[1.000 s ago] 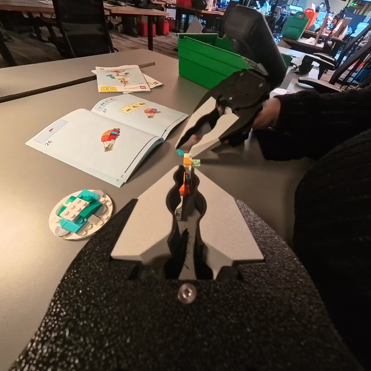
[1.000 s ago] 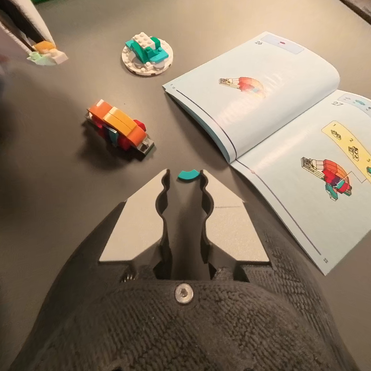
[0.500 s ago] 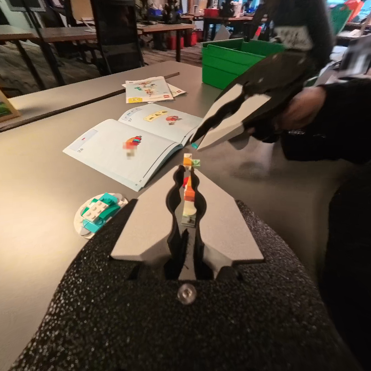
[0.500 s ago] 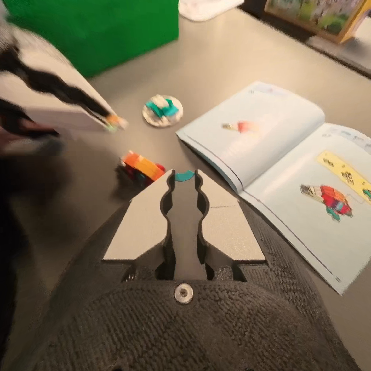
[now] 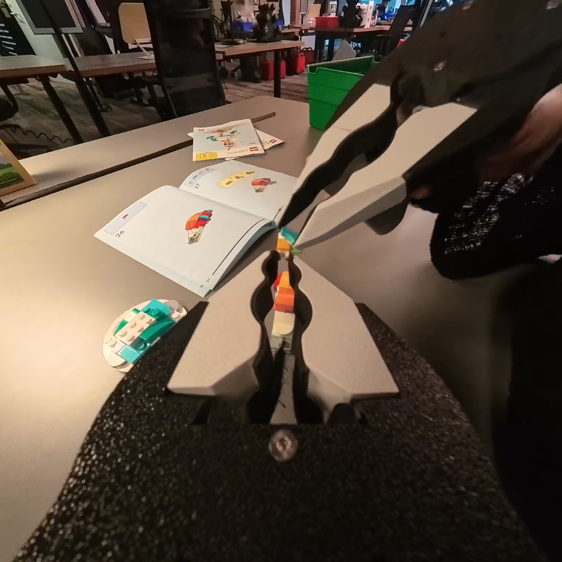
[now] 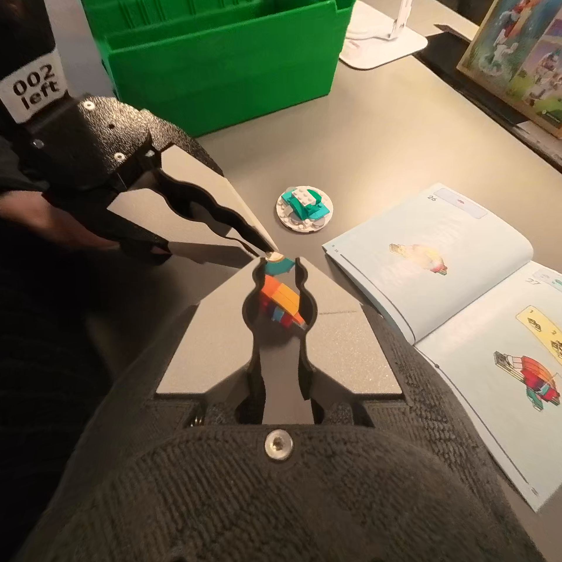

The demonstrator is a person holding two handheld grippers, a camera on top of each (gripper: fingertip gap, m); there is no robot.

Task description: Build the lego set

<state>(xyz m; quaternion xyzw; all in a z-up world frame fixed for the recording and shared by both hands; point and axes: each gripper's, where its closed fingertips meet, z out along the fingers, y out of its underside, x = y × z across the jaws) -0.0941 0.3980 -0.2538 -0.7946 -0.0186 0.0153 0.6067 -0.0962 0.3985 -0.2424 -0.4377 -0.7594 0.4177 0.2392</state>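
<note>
My left gripper (image 5: 284, 255) is shut on a small orange, white and pale green brick assembly (image 5: 286, 245). My right gripper (image 6: 278, 262) is shut on a teal curved piece (image 6: 278, 267). The two gripper tips meet above the table, and the teal piece (image 5: 288, 234) touches the top of the small assembly. The right gripper (image 5: 290, 234) reaches in from the upper right in the left wrist view. The left gripper (image 6: 269, 254) reaches in from the left in the right wrist view. An orange and red lego model (image 6: 281, 299) lies on the table below and shows through the finger gap (image 5: 284, 299).
A white round plate with teal bricks (image 6: 304, 208) sits on the grey table (image 5: 76, 273). An open instruction booklet (image 6: 441, 273) lies beside it. A green bin (image 6: 219, 67) stands behind. More leaflets (image 5: 228, 141) and a picture box (image 6: 517, 51) lie farther off.
Both grippers have risen and come together. The right gripper has brought the teal piece up against the small assembly held by the left gripper.
</note>
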